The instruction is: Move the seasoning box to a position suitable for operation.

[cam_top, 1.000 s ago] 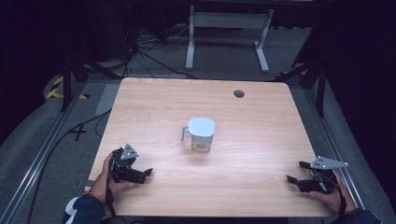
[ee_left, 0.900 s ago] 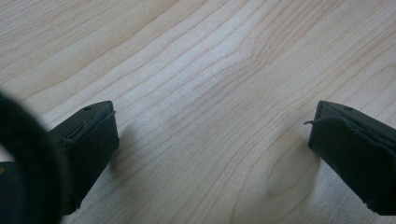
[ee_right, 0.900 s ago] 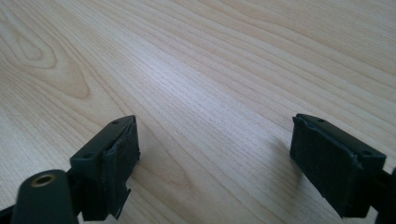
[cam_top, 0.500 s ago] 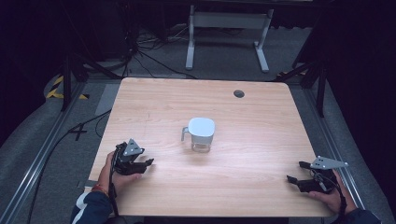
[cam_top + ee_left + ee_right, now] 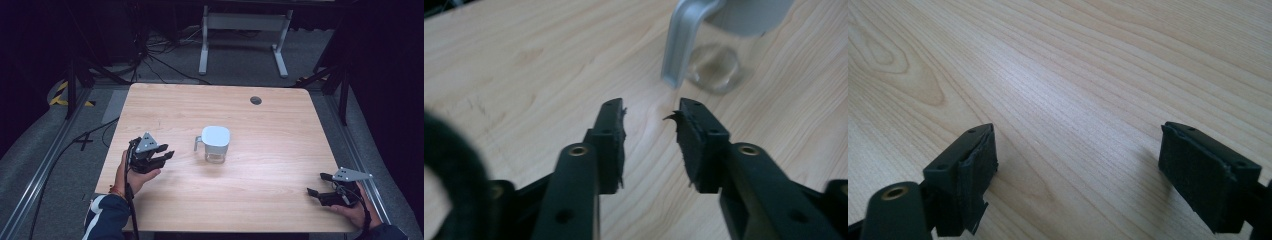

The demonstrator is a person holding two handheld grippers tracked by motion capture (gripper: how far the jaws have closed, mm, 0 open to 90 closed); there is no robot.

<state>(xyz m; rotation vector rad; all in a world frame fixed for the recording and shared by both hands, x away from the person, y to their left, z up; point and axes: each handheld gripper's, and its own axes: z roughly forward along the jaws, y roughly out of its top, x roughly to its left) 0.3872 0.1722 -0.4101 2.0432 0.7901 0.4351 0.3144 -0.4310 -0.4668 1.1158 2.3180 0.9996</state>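
Pale wood grain covers the surface (image 5: 280, 130), which stands in a dark room with cables on the grey floor behind it. Near its middle sits a clear jug (image 5: 216, 145) with a white lid and a grey handle turned toward the person's left side. The left gripper (image 5: 162, 156) is held above the wood just left of the jug, pointing at the handle; its jaws have just been closing and now stand a narrow gap apart with nothing between them. The right gripper (image 5: 316, 184) rests low at the near right corner, well apart from the jug, jaws spread wide and empty.
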